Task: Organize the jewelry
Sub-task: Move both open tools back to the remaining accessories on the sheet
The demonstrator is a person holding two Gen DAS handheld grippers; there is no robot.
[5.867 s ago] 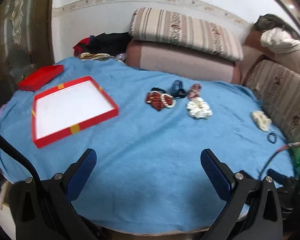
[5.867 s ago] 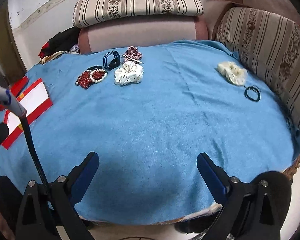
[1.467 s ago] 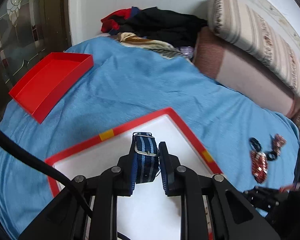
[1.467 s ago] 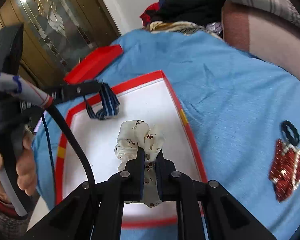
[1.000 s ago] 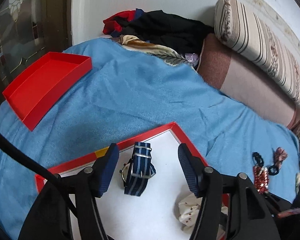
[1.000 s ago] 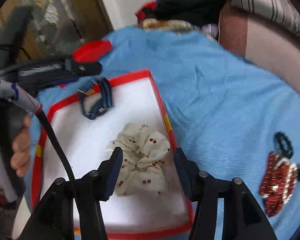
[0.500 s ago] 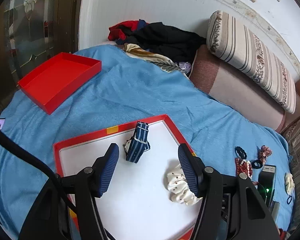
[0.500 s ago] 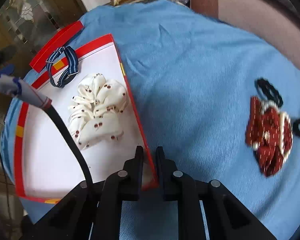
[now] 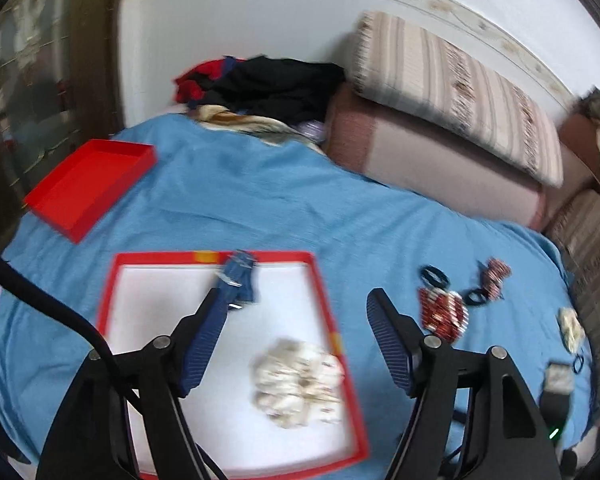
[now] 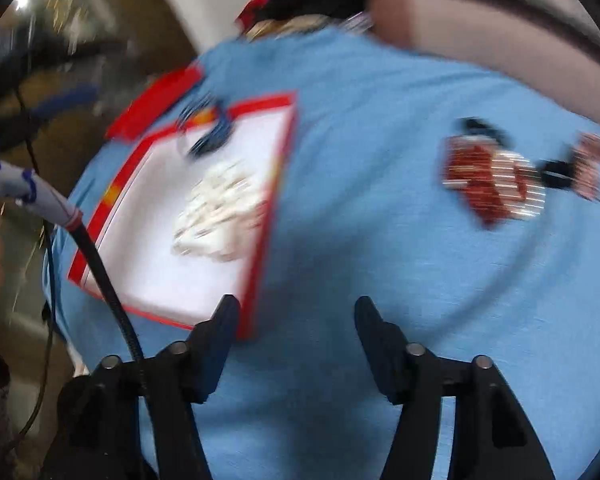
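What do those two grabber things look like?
Both are black frames with silver bolts and dark blue ribbed fingers. The left gripper has a black cable beside it. The right gripper has a black cable too, joined to a white and blue sleeve.

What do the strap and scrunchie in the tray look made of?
Strap: likely woven nylon, matte blue, with a small shiny metal buckle; blur hides the weave. Scrunchie: soft gathered fabric, cream with dark spots, puffy folds. Tray: probably cardboard, red rim, white inside.
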